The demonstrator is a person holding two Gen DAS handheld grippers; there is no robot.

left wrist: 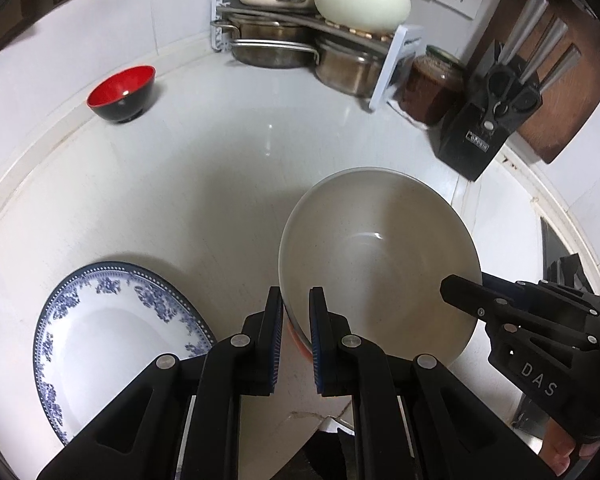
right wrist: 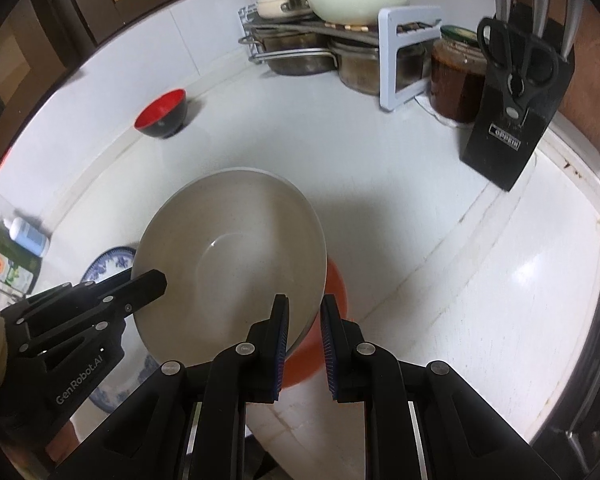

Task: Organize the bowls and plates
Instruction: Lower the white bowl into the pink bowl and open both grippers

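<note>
Large white bowl (left wrist: 380, 264) over bench (left wrist: 220, 168), right of blue-patterned plate (left wrist: 112, 340); rim pinched in narrow jaws of left gripper (left wrist: 296, 320) and right gripper (right wrist: 304, 328), opposite sides.

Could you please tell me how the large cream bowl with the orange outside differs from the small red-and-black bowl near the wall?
The large cream bowl with an orange outside is much wider than the small red-and-black bowl. The cream bowl is tilted and pinched at its rim by the left gripper and the right gripper; the red-and-black bowl stands upright and untouched on the white counter. Both are round, empty and two-toned.
</note>
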